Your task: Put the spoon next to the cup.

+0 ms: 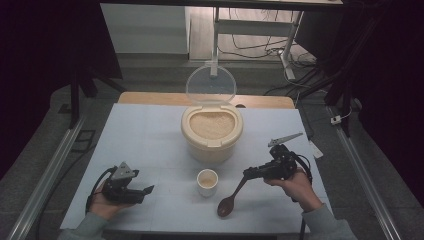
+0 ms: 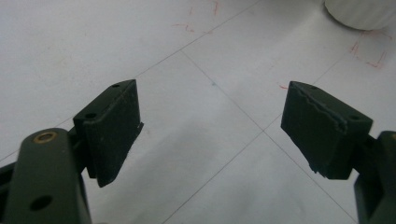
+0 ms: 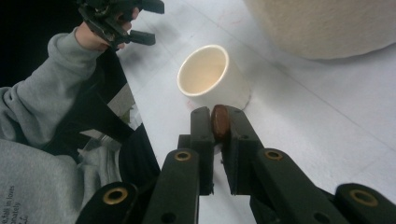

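A cream rice container, its clear lid tipped up, holds rice at the table's middle; its wall fills the top right of the right gripper view. In front stands a small empty white cup. My right gripper is shut on the handle end of a brown wooden spoon, whose bowl rests low near the table's front, right of the cup. My left gripper is open over bare table at the front left, nothing between its jaws; the cup's base shows top right.
The white table has thin lines and red marks on it. A grey sleeve and the person's lap lie at the near edge. Cables and table legs stand on the floor beyond the far edge.
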